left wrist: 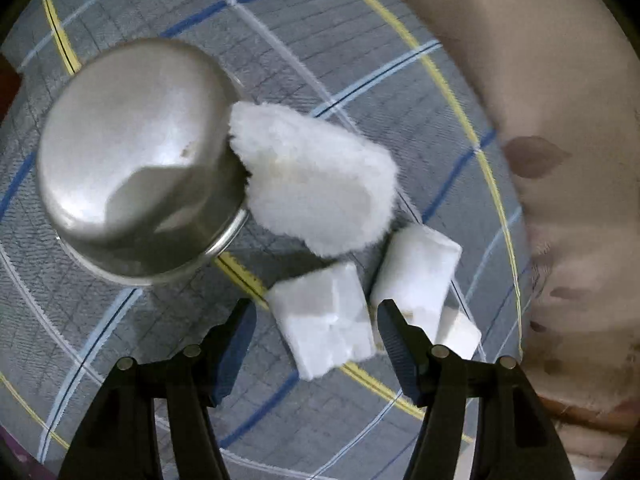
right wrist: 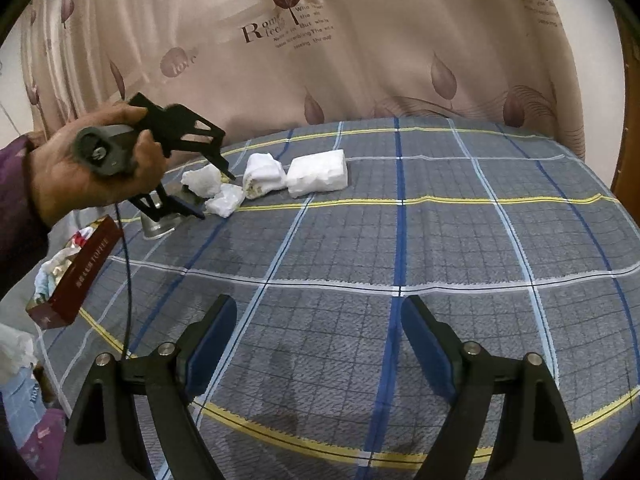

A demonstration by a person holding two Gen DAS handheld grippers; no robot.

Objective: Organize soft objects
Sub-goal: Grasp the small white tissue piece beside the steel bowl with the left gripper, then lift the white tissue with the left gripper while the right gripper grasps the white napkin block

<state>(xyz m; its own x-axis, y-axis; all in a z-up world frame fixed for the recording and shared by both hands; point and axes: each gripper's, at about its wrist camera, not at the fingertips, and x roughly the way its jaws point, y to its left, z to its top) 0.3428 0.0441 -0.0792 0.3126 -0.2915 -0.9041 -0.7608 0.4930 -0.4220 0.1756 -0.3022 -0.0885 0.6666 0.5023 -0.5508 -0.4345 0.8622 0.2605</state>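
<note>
A cluster of white soft things lies on the checked grey-blue bedspread (right wrist: 400,248), toward its far left part near the curtain. In the left wrist view the nearest is a folded white tissue packet (left wrist: 322,320), lying directly ahead of the left gripper (left wrist: 316,312) and between its spread fingers, though neither blue pad is pressed against it — the jaws stand wide and hold nothing. Just to the right of that packet sits a second white packet (left wrist: 416,280), its lower end passing behind the right-hand fingertip. Beyond the two lies a fluffy white cloth (left wrist: 316,180), larger than either, its left edge touching the rim of an overturned steel bowl (left wrist: 136,160), which rests bottom-up on the bedspread. From the right wrist view the same group appears small and far off: two crumpled white pieces beside the left gripper's tips (right wrist: 216,196), then a rolled white cloth (right wrist: 264,176), and just beside it a bigger white pack (right wrist: 318,176) in clear wrap. The person's left hand (right wrist: 88,164) grips that tool's handle, angled down over the group. A dark red box (right wrist: 80,276) filled with crumpled wrappers sits at the bedspread's left edge, well apart from the white pile. The right gripper (right wrist: 318,336) hangs over bare cloth in the foreground — jaws parted wide, nothing between them. A beige curtain (right wrist: 360,48) printed with leaves and lettering hangs behind the bed.
</note>
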